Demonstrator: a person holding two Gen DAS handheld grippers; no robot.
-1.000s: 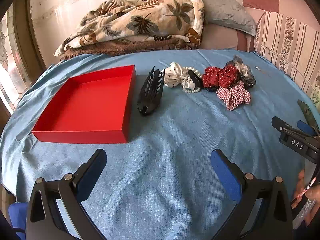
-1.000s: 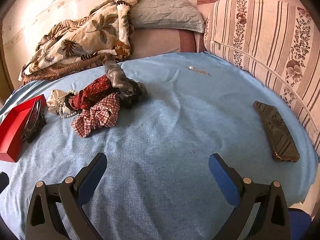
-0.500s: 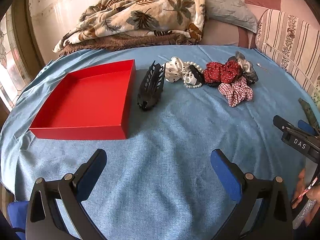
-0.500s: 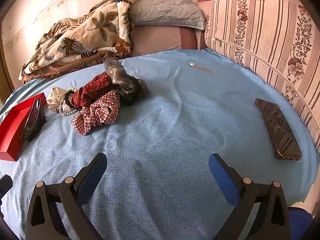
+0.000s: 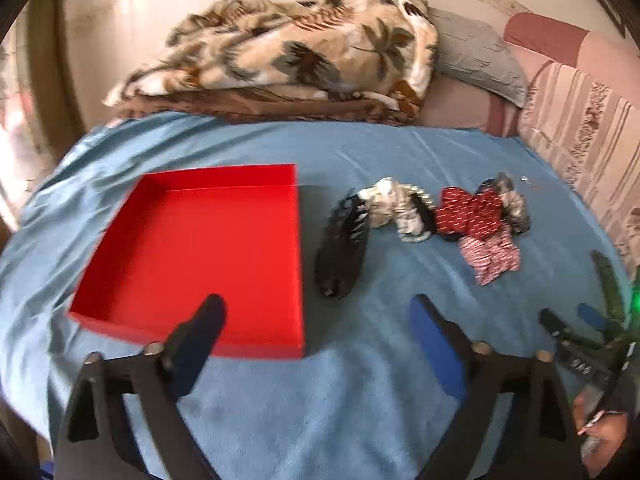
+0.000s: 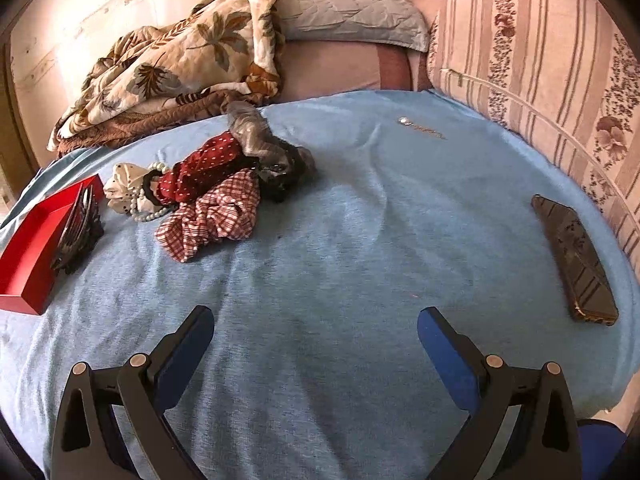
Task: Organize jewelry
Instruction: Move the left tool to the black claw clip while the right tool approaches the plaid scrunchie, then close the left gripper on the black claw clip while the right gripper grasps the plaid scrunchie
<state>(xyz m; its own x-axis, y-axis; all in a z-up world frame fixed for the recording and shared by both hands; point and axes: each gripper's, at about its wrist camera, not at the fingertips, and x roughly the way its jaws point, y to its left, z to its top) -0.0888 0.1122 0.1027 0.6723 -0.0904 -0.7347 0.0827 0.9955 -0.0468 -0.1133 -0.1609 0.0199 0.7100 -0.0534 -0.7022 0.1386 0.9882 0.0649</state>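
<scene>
An empty red box (image 5: 192,248) lies on the blue cloth (image 5: 320,400), and a black claw clip (image 5: 342,252) rests just right of it. Beyond the clip sit a white scrunchie with a pearl bracelet (image 5: 394,208), a red dotted scrunchie (image 5: 468,212), a plaid scrunchie (image 5: 490,254) and a grey scrunchie (image 5: 512,200). My left gripper (image 5: 316,312) hovers over the box's near right corner, its jaws closing with nothing between them. My right gripper (image 6: 316,320) stands open over bare cloth, well short of the plaid scrunchie (image 6: 212,212). A thin chain (image 6: 422,128) lies farther back.
A dark phone (image 6: 574,256) lies near the right edge of the cloth. A folded leaf-print blanket (image 5: 288,52) and a grey pillow (image 6: 352,8) line the back. A striped cushion (image 6: 540,48) borders the right side. A person's hand (image 5: 600,436) shows at the lower right.
The left gripper has moved forward and up toward the box and claw clip, and its jaws have narrowed a little. The right gripper's view has hardly shifted.
</scene>
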